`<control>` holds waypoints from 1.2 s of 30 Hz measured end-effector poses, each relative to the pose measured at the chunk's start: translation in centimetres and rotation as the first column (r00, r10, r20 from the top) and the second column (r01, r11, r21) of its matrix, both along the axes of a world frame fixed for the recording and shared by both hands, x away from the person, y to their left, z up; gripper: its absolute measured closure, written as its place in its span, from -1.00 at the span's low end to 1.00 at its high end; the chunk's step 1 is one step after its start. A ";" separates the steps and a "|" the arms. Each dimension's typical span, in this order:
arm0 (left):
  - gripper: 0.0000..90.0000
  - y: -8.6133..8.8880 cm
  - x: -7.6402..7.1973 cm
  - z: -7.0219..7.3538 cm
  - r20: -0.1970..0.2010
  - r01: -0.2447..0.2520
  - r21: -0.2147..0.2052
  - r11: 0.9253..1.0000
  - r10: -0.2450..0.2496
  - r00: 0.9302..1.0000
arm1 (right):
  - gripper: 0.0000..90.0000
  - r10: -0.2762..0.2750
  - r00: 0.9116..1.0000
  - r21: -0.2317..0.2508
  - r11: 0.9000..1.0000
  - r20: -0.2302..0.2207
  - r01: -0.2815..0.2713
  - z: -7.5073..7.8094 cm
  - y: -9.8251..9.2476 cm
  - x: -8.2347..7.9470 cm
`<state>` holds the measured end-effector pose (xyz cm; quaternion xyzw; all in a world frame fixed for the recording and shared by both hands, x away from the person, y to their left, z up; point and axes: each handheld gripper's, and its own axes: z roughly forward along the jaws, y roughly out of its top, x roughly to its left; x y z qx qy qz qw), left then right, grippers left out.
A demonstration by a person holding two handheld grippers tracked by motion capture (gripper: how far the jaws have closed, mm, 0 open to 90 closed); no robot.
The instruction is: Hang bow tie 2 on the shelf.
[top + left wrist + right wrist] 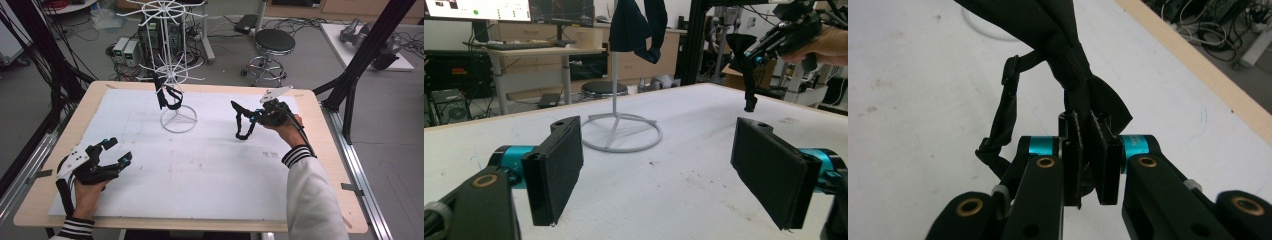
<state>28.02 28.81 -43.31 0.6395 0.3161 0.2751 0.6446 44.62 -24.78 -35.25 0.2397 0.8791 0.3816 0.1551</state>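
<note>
A white mat covers the wooden tabletop point(40, 200), which stands in a workshop; on the floor past the far edge are a black stool point(274, 42), cables and a tall white wire rack point(167, 30). On the mat at about 11 o'clock stands a white stand point(178, 120) with a ring base, and a black strap point(167, 96) hangs on its post. At 1 o'clock the right gripper point(250, 118) is clamped tight on a black bow tie point(245, 122), whose band dangles off the mat, well apart from the stand. At 8 o'clock the left gripper point(119, 150) rests low, its jaws wide with nothing between them.
</note>
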 end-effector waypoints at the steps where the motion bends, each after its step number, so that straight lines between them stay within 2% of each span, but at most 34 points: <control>1: -0.52 0.0 0.0 0.0 -0.002 0.002 -0.001 1.000 -0.002 1.000 | 0.88 0.004 1.000 0.011 1.000 0.008 -0.004 0.1 0.0 0.0; 9: -0.53 0.0 0.0 0.0 -0.002 0.003 0.002 1.000 -0.003 1.000 | 0.88 0.002 0.999 0.107 0.994 0.041 -0.006 1.1 0.1 -0.5; 18: -0.52 0.0 0.0 0.0 -0.004 0.001 0.001 1.000 -0.001 1.000 | 0.88 0.005 0.998 0.158 0.987 0.067 -0.016 1.7 1.1 -0.8; 22: -0.53 0.1 0.0 0.0 -0.003 -0.001 0.002 1.000 0.001 1.000 | 0.87 -0.003 0.997 0.198 0.980 0.083 -0.013 2.1 1.6 -1.0; 27: -0.52 0.1 0.0 0.0 -0.001 -0.001 0.002 1.000 0.001 1.000 | 0.87 -0.030 0.995 0.262 0.965 0.099 0.003 2.5 2.2 -1.2; 32: -0.52 0.0 0.0 0.0 -0.002 0.004 0.002 1.000 -0.004 1.000 | 0.87 -0.048 0.991 0.300 0.954 0.121 0.010 2.9 2.9 -1.1; 36: -0.52 0.1 0.0 0.0 0.000 0.001 0.000 1.000 -0.001 1.000 | 0.87 -0.062 0.989 0.312 0.950 0.135 0.017 3.1 3.7 -1.0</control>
